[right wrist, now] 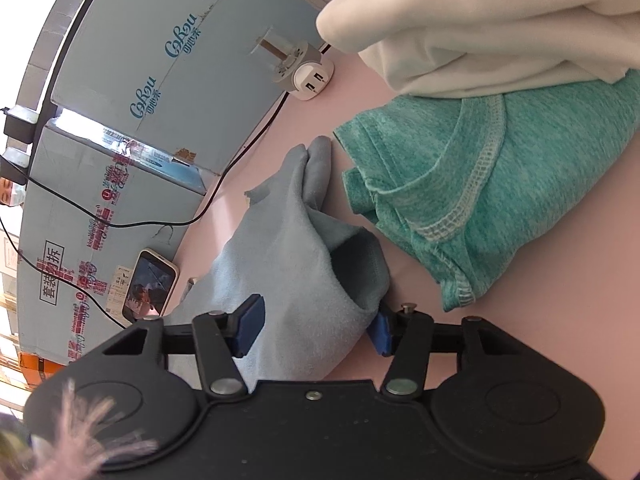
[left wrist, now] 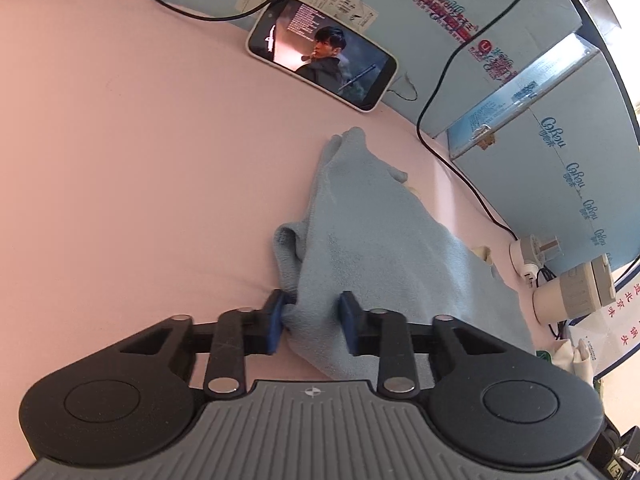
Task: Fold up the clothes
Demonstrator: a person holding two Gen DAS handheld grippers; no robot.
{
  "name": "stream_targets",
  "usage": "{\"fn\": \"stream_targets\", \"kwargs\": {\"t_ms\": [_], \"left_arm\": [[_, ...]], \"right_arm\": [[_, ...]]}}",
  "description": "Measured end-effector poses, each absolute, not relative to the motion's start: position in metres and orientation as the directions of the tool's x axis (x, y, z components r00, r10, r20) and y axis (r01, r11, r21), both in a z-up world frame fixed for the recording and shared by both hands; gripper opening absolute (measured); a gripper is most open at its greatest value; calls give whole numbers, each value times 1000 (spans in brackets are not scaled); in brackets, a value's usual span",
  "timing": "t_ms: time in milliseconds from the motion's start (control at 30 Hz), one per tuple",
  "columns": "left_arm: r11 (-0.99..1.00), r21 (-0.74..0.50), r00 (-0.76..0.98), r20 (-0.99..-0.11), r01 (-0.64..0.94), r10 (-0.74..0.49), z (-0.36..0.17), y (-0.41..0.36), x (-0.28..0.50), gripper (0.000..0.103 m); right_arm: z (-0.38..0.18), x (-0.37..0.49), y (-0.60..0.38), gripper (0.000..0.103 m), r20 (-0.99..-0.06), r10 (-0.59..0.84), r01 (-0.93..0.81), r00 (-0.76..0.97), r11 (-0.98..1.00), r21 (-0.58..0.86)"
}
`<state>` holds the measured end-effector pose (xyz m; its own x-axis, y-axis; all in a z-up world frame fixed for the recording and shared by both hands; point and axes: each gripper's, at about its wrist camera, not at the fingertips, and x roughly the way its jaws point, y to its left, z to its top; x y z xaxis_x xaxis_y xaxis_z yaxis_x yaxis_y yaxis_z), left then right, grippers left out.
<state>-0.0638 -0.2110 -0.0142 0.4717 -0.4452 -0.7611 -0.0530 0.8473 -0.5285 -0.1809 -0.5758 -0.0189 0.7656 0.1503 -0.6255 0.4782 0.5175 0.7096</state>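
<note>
A light blue fleece cloth (left wrist: 372, 232) lies rumpled on the pink bed sheet (left wrist: 120, 160), running away from the camera toward the phone. My left gripper (left wrist: 312, 322) is shut on its near corner, the blue pads pinching a bunched fold. In the right wrist view the same cloth (right wrist: 288, 248) fills the gap of my right gripper (right wrist: 316, 330), whose pads press on a thick rolled edge from both sides. A teal knit garment (right wrist: 520, 184) lies just right of the cloth, with a white garment (right wrist: 480, 32) piled on its far part.
A phone (left wrist: 324, 52) with a lit screen leans against a blue printed carton (left wrist: 500, 20) at the sheet's far edge. Black cables (left wrist: 440, 80) run over the carton. A white plug adaptor (right wrist: 308, 72) sits by the carton. The left of the sheet is bare.
</note>
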Motion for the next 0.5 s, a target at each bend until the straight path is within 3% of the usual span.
{"fn": "stream_targets", "kwargs": {"t_ms": [33,133,300,500], "left_arm": [[838,-542,462,-760,-62,-458,-15,-208,-62,15],[838,-543,447,-763,-51,-467,-12,-205,-61,12],[859,-512,439,-770,5,-462,3,-203,-64,12],[886,-463,400,-807,26,-434,16,-183,-86,12]], "right_arm": [[-19,-181,-576,36,-631,150,483,761,519,706],[-21,-179,-579,21,-653,170,498,738,517,697],[-15,-183,-575,11,-655,191,478,731,543,691],[-1,-188,-558,8,-697,276,424,662,629,651]]}}
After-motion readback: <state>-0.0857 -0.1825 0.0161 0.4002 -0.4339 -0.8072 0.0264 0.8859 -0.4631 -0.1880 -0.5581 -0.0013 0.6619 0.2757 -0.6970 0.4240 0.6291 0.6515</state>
